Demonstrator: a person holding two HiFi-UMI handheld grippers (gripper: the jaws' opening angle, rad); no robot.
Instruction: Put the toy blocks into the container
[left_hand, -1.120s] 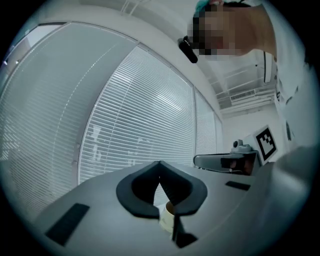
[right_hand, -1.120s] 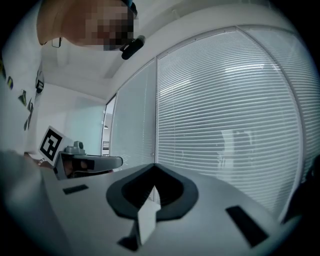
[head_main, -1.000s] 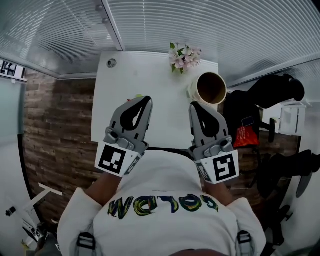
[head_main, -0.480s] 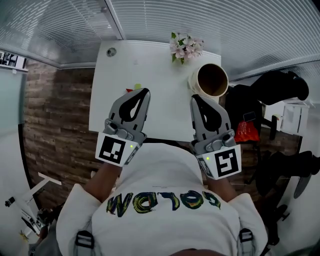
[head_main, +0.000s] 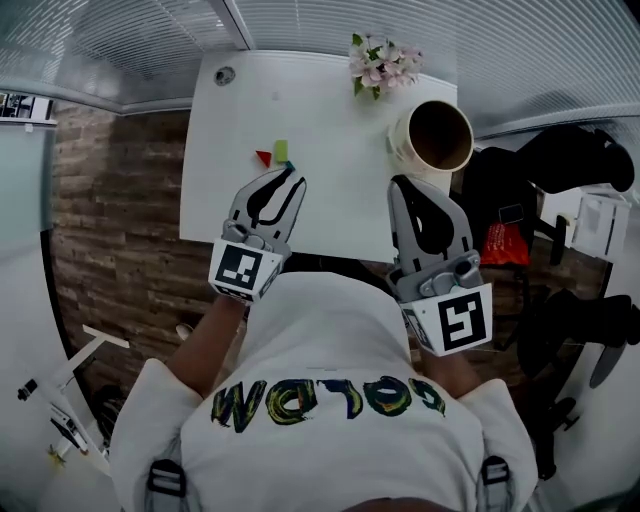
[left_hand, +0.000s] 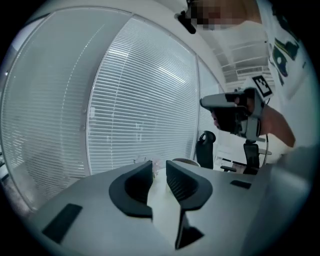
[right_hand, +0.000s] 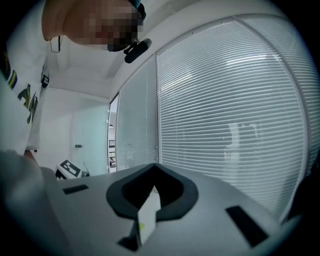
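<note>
A red wedge block (head_main: 263, 157) and a green block (head_main: 282, 151) lie on the white table (head_main: 330, 190), left of centre. My left gripper (head_main: 297, 177) hovers just near of them, low over the table. Its jaws have just been opening and stand open with nothing between them (left_hand: 159, 167). The container, a cream cup (head_main: 440, 137) with a dark inside, stands at the table's right edge. My right gripper (head_main: 397, 183) is near of the cup, higher up. In the right gripper view its tips (right_hand: 154, 165) meet, empty.
A pink flower bunch (head_main: 385, 62) sits at the table's far edge and a round grommet (head_main: 225, 75) at the far left corner. A black office chair (head_main: 560, 170) and a red bag (head_main: 505, 243) stand right of the table. Window blinds (left_hand: 140, 100) lie beyond.
My left gripper has dropped toward the table and its jaws have parted. The red and green blocks now show beyond its tips. The right gripper has barely shifted.
</note>
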